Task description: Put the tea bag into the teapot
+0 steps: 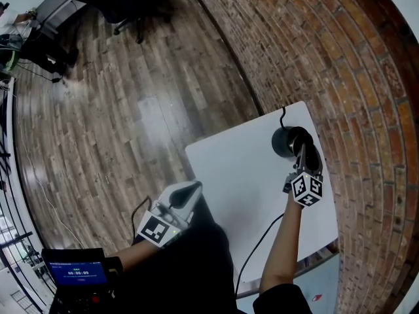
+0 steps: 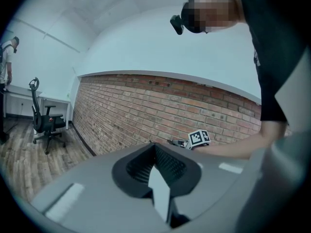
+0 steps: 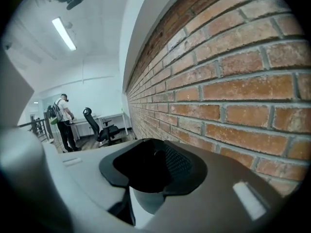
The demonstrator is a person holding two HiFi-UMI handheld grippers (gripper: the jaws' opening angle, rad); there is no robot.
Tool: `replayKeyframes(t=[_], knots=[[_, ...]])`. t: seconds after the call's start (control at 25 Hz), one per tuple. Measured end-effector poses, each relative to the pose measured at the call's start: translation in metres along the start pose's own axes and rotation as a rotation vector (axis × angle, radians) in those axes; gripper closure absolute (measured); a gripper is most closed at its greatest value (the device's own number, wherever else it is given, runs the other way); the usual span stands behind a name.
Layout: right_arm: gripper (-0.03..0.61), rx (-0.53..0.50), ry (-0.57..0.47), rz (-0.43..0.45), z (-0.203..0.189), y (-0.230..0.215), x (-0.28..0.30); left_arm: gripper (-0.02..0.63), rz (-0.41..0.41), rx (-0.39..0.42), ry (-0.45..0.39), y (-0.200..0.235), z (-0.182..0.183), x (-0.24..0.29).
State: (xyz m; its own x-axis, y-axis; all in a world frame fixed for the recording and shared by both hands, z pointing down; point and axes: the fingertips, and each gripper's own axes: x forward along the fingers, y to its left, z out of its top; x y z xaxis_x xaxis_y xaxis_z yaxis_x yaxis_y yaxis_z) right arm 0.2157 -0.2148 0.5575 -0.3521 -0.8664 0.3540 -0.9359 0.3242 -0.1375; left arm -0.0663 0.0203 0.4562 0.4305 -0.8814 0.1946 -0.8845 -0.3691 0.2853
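Note:
On the far right of the white table (image 1: pixel 236 195), close to the brick wall, stands a dark round teapot (image 1: pixel 286 141). My right gripper (image 1: pixel 303 159) hovers at its right side, shut on a dark teapot lid (image 1: pixel 313 157). That lid (image 3: pixel 146 171) fills the gap between the pads in the right gripper view. My left gripper (image 1: pixel 190 191) hangs at the table's left edge, well away from the pot. It is shut on a flat white tea bag (image 2: pixel 159 191), which stands up between the pads. The right gripper (image 2: pixel 182 142) shows in the distance in the left gripper view.
A brick wall (image 1: pixel 340 77) runs along the table's far and right sides. A black cable (image 1: pixel 255 254) trails from the right arm over the near edge. Wooden floor (image 1: pixel 118 123) lies to the left, with an office chair (image 1: pixel 124 5) far off. A person (image 3: pixel 63 115) stands by distant desks.

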Motion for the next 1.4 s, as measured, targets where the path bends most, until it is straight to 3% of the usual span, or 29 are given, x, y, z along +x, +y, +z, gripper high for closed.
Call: replayKeyframes(t=[0.48, 0.68, 0.84, 1.12, 1.4], knots=[[0.451, 0.117, -0.081, 0.08, 0.004, 0.032, -0.046, 0.614, -0.019, 0.016, -0.022, -0.019, 0.003, -0.014], [0.453, 0.196, -0.076, 0.136, -0.018, 0.063, -0.06, 0.614, -0.022, 0.021, -0.025, -0.023, 0.0, -0.023], [0.454, 0.166, -0.04, 0.172, -0.044, 0.093, -0.063, 0.614, -0.03, 0.022, -0.032, -0.027, -0.001, -0.028], [0.459, 0.373, -0.028, 0.221, -0.076, 0.118, -0.067, 0.614, -0.019, 0.042, -0.035, -0.027, -0.005, -0.04], [0.465, 0.443, -0.01, 0.259, -0.092, 0.133, -0.059, 0.614, 0.032, 0.039, -0.021, -0.019, -0.015, -0.065]])
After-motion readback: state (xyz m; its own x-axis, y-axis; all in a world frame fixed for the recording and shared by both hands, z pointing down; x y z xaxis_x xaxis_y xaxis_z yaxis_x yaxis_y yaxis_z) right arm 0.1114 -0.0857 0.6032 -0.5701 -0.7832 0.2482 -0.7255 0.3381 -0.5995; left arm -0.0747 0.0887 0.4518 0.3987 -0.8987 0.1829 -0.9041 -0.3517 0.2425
